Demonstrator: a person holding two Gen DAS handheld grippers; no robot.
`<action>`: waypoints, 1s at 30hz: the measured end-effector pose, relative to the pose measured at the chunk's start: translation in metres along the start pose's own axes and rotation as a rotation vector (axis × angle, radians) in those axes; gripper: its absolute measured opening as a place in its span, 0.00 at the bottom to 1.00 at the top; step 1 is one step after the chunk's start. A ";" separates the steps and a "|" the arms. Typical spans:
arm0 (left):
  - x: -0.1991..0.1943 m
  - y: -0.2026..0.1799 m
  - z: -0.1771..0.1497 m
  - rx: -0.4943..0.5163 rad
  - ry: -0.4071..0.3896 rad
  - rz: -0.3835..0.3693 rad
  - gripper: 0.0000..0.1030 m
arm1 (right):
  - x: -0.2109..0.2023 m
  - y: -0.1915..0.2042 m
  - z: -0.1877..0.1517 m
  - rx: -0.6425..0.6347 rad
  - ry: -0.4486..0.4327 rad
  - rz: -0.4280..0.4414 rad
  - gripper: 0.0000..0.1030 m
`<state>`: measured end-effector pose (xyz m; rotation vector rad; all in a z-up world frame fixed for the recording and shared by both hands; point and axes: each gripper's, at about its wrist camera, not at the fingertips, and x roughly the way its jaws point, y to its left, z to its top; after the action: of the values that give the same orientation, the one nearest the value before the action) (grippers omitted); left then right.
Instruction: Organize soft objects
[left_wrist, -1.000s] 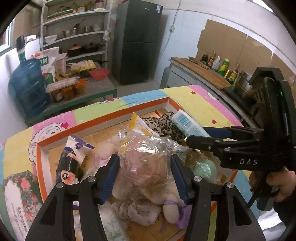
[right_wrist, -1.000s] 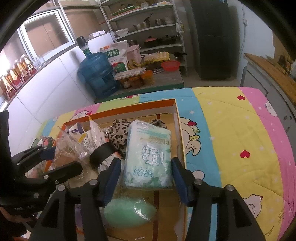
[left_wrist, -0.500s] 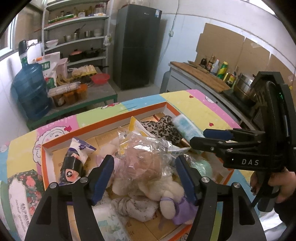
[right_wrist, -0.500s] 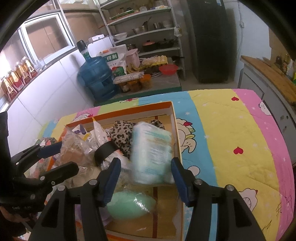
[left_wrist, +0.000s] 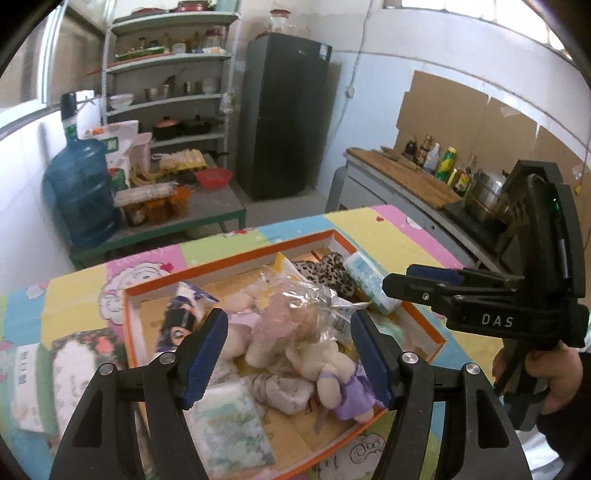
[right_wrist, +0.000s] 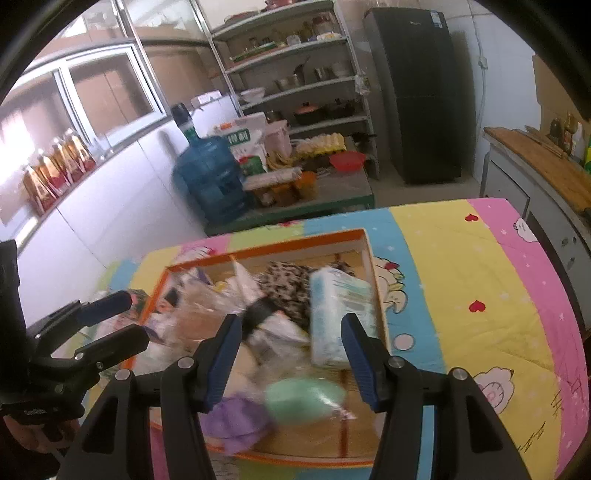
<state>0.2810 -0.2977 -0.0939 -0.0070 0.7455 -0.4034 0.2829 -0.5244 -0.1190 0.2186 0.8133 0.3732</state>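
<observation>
- left gripper (left_wrist: 288, 350) hangs above the orange-rimmed box (left_wrist: 236, 258), jaws spread wide, holding nothing.
- right gripper (right_wrist: 290, 354) likewise spread wide and empty, over the box's right side.
- bagged plush toy (left_wrist: 288, 325) lies mid-box; tissue pack (right_wrist: 340, 317) leans by the right wall.
- bare patterned cloth (right_wrist: 480, 295) lies right of the box.

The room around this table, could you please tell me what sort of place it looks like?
Most likely a home kitchen or pantry: a black refrigerator, open shelves holding pots and bowls, and a counter with sauce bottles and a steel pot. A blue water jug stands nearby.
</observation>
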 end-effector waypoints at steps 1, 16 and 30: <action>-0.007 0.000 0.000 -0.001 -0.013 0.005 0.68 | -0.004 0.003 0.000 0.000 -0.011 0.005 0.54; -0.122 0.007 -0.019 0.005 -0.185 0.152 0.68 | -0.093 0.102 -0.023 -0.098 -0.205 -0.151 0.54; -0.258 0.049 -0.081 -0.020 -0.285 0.129 0.68 | -0.174 0.245 -0.101 -0.089 -0.396 -0.482 0.54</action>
<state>0.0740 -0.1488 0.0088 -0.0346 0.4656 -0.2646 0.0401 -0.3662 0.0106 0.0061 0.4352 -0.0892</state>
